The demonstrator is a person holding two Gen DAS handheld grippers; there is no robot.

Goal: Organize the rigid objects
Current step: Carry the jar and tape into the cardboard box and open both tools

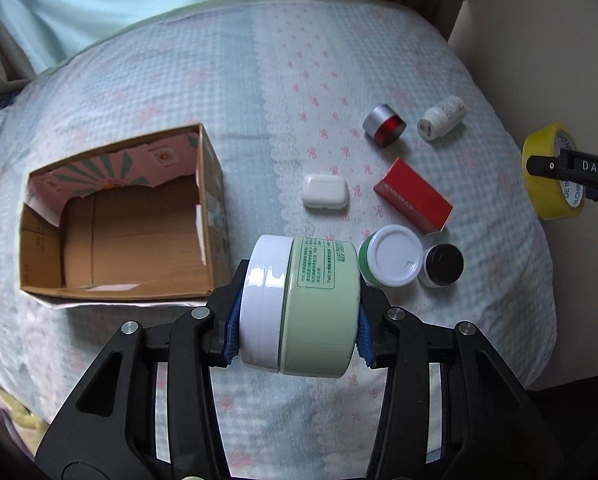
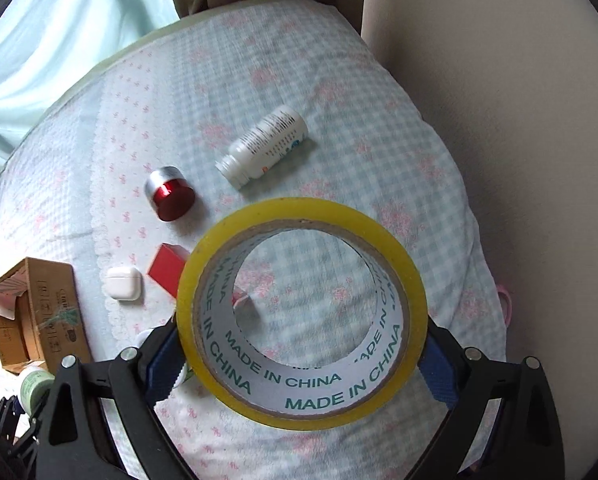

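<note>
Looking along the left gripper (image 1: 299, 312), I see its blue-padded fingers (image 1: 230, 330) closed on a pale green jar (image 1: 319, 308) with a white lid, held on its side above the bed (image 1: 219, 80). Just to its left sits an open cardboard box (image 1: 119, 224), torn along one wall. Beyond the jar lie a white earbud case (image 1: 325, 192) and a red carton (image 1: 413, 196), with a white-lidded green tub (image 1: 391, 256) and a black-capped little pot (image 1: 443, 265) touching each other nearer the jar. Farther off are a red and silver jar (image 1: 383, 125) and a white bottle (image 1: 441, 119), both on their sides. At the right edge the other gripper carries a yellow tape roll (image 1: 547, 176).

From the right gripper (image 2: 303, 356), the fingers (image 2: 439, 376) are spread wide and pressed against both sides of the tape roll (image 2: 303, 400), held up over the bed (image 2: 379, 120). The bottle (image 2: 265, 148), the red and silver jar (image 2: 170, 194), the earbud case (image 2: 124, 283) and the carton (image 2: 167, 270) lie beyond, the box (image 2: 35, 312) far left.
</note>
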